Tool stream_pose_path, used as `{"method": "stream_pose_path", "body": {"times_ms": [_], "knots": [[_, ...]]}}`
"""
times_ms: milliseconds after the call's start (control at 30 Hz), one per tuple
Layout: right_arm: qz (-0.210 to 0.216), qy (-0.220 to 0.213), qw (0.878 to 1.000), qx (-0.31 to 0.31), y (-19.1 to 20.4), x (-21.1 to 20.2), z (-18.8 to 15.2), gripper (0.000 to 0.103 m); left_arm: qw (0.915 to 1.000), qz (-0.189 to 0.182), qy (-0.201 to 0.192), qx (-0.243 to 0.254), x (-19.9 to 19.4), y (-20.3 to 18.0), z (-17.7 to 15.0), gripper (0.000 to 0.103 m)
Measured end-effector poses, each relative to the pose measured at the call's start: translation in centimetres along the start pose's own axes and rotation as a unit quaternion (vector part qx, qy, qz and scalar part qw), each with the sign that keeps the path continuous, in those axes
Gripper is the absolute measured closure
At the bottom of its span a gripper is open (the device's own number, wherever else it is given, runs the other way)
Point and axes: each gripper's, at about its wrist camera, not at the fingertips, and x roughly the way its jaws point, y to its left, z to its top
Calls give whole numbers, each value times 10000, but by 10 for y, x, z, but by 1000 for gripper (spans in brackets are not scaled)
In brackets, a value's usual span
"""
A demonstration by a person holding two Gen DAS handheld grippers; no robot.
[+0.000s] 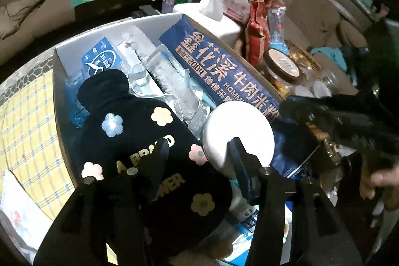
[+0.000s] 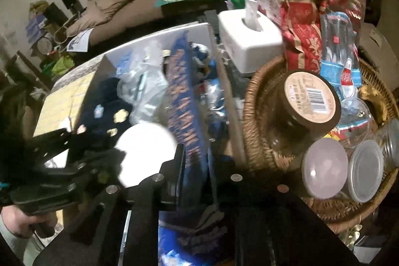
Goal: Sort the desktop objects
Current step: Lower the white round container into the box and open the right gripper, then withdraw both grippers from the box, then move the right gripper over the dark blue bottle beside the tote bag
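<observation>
The white round lid (image 1: 238,127) lies just ahead of the left gripper (image 1: 199,151), whose jaws stand apart and empty, nearer than the right gripper (image 1: 299,111), whose jaw state I cannot tell.

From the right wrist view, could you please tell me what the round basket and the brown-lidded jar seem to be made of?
Basket: woven wicker or rattan, matt brown, judging by its braided rim. Jar: clear glass or hard plastic, glossy and see-through; its lid looks like brown plastic with a paper label.
</observation>
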Motion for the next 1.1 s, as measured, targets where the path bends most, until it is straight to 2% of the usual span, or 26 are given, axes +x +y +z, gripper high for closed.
{"method": "stream_pose_path", "body": {"times_ms": [67,133,200,267,333,500,667,767,833,900,1100], "knots": [[-25,-17,9999,-138,14,-6,-3,76,10000,-18,-11,-22,-8,-2,0,57],[-94,-64,9996,-269,26,-10,-7,69,9999,-61,-110,-72,-23,-1,-3,55],[-218,-99,9989,-412,40,-15,-15,68,9999,-2,-109,-53,-36,-2,-7,54],[-324,-171,9981,-486,51,-20,-23,66,9998,44,-145,-92,-52,0,-14,48],[-363,-211,9978,-507,57,-24,-29,62,9997,101,-136,-159,-64,3,-23,44],[-467,-332,9964,-630,79,-38,-45,55,9992,156,-116,-349,-87,13,-50,43],[-493,-408,9955,-701,97,-53,-56,51,9981,219,-199,-548,-117,21,-79,31],[-475,-473,9953,-704,108,-63,-65,42,9971,271,-271,-652,-134,25,-93,16],[-438,-515,9953,-694,115,-67,-72,23,9964,273,-325,-729,-144,29,-102,0],[-378,-525,9957,-656,122,-70,-79,16,9958,245,-348,-807,-153,33,-110,0],[-382,-453,9959,-677,142,-75,-98,5,9939,407,-423,-934,-179,43,-137,0]]}}
